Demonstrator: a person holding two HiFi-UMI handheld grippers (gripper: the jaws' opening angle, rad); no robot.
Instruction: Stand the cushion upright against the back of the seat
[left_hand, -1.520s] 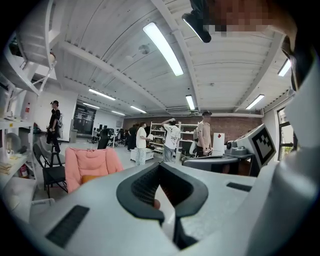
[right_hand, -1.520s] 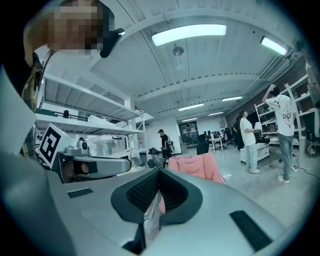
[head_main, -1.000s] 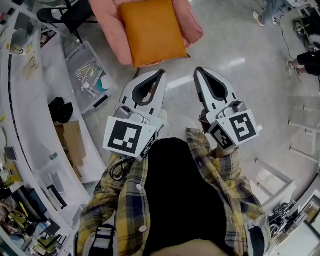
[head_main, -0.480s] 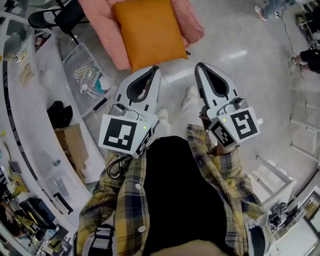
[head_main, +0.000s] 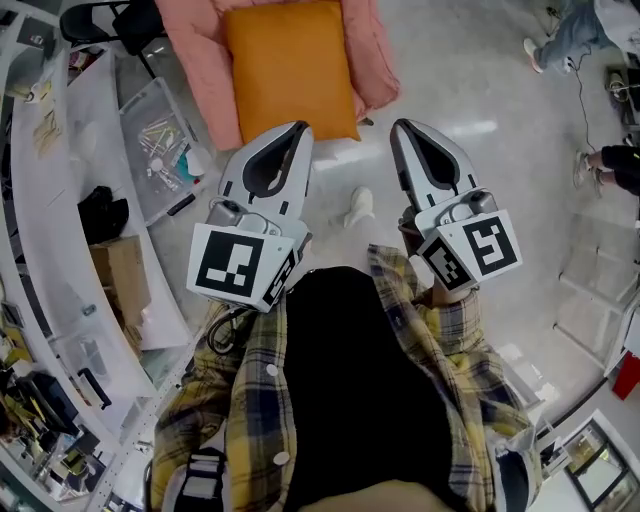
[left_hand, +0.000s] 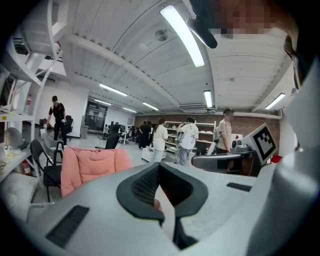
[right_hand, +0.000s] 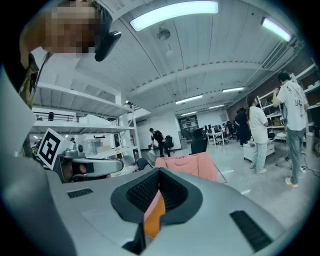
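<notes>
An orange cushion (head_main: 290, 70) lies flat on the seat of a pink padded chair (head_main: 372, 60) at the top of the head view. My left gripper (head_main: 300, 128) is shut and empty, its tip just short of the cushion's front edge. My right gripper (head_main: 402, 126) is shut and empty too, level with it and right of the cushion's front corner. In the left gripper view the pink chair (left_hand: 95, 167) stands ahead to the left of the left gripper (left_hand: 159, 165). In the right gripper view the chair (right_hand: 187, 167) is straight ahead, and the cushion (right_hand: 155, 220) shows through the slot under the right gripper (right_hand: 159, 172).
A clear plastic bin (head_main: 165, 150) of small parts sits on the floor left of the chair, with a black chair (head_main: 130, 20) behind it. A curved white bench (head_main: 60, 200) and a cardboard box (head_main: 120, 280) line the left side. People (head_main: 590, 30) stand at the far right.
Both grippers have moved forward toward the pink chair, which now sits closer in front of their tips. Their jaws have stayed shut.
</notes>
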